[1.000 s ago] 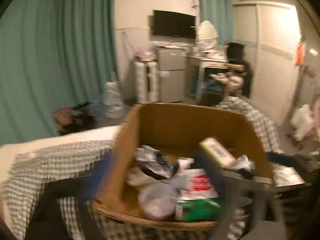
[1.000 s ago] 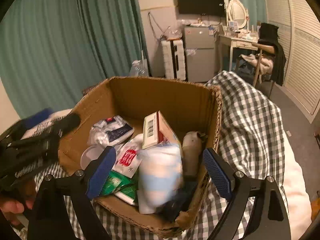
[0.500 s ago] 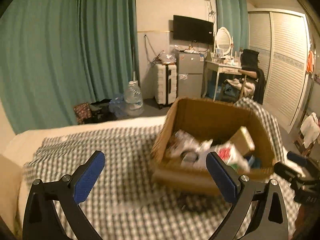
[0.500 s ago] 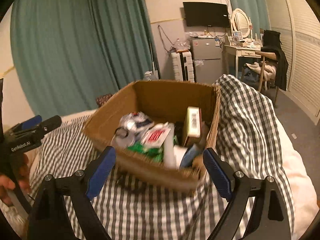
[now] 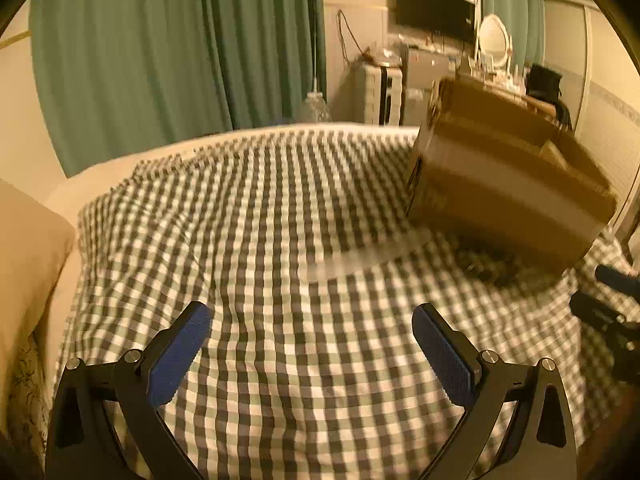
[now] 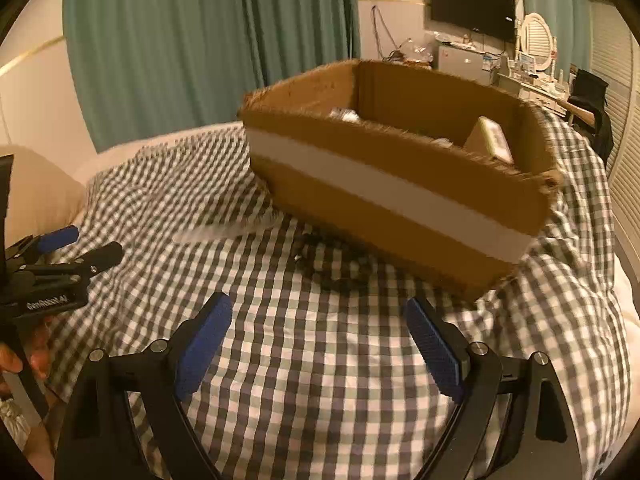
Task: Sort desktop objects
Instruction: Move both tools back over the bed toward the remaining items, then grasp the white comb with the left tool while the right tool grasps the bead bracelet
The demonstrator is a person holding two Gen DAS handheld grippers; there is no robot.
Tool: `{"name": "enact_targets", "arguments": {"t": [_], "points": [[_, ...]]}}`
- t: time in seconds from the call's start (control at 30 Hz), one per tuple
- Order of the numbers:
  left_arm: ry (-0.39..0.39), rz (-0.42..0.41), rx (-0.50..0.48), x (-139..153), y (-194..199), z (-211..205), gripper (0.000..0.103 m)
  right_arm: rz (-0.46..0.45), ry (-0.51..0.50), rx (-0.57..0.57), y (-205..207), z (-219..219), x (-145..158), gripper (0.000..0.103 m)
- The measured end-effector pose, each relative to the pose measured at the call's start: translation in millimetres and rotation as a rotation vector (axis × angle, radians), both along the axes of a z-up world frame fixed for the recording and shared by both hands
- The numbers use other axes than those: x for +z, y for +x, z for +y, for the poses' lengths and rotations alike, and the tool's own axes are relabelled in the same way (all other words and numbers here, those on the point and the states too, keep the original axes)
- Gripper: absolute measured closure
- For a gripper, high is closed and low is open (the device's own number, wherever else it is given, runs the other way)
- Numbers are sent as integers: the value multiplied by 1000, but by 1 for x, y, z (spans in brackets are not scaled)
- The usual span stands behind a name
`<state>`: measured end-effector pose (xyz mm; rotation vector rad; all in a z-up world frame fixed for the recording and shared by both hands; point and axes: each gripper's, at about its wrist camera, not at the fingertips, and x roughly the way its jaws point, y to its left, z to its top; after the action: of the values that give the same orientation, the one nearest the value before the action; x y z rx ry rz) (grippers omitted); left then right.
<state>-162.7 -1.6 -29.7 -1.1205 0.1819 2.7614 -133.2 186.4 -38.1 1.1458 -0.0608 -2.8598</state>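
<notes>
A cardboard box (image 6: 400,184), open at the top and banded with pale tape, sits on my bed's checked cover (image 6: 320,360), tilted on the rumpled cloth. Inside it, a small carton (image 6: 494,138) leans against the far right wall and a scrap of pale packaging (image 6: 344,114) shows at the rear; the rest of its contents lie below the rim, out of sight. Something dark (image 6: 340,268) lies on the cover just in front of the box, too blurred to name, with a pale smear (image 6: 224,230) to its left.

My right claw (image 6: 318,346) hangs over the cover near the box, its blue pads wide apart with nothing between them. My left claw (image 5: 312,350) is likewise spread and empty, over bare cover with the box up to its right. A pillow (image 5: 28,248) lies at the left edge. Green curtains (image 6: 200,40), a wall TV (image 6: 472,6) and a dressing table (image 6: 536,88) stand behind.
</notes>
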Motion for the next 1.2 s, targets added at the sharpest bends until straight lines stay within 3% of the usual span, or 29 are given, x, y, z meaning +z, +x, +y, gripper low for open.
{"name": "enact_targets", "arguments": {"t": [0.6, 0.77, 0.83, 0.87, 0.9, 0.93, 1.0, 1.07, 1.2], "points": [[-184, 35, -244, -71, -90, 60, 0, -111, 95, -77, -88, -15, -62, 14], [-150, -6, -305, -81, -110, 72, 0, -145, 58, -100, -104, -4, -71, 14], [-109, -21, -336, -82, -108, 70, 15, -183, 46, -90, -107, -2, -78, 26], [-56, -47, -374, -81, -106, 68, 38, -188, 49, -89, -107, -2, -80, 27], [-30, -55, -392, -80, -103, 66, 51, -178, 51, -87, -104, -2, -79, 37], [-46, -38, -393, -79, -97, 67, 55, -176, 42, -86, -101, -1, -77, 57], [-88, -21, -409, -78, -85, 72, 69, -179, 16, -74, -95, 1, -73, 76], [-93, -26, -420, -78, -72, 73, 85, -176, 17, -62, -86, 2, -70, 82], [-24, -95, -384, -79, -48, 62, 86, -194, 3, -37, -62, 4, -66, 86]]}}
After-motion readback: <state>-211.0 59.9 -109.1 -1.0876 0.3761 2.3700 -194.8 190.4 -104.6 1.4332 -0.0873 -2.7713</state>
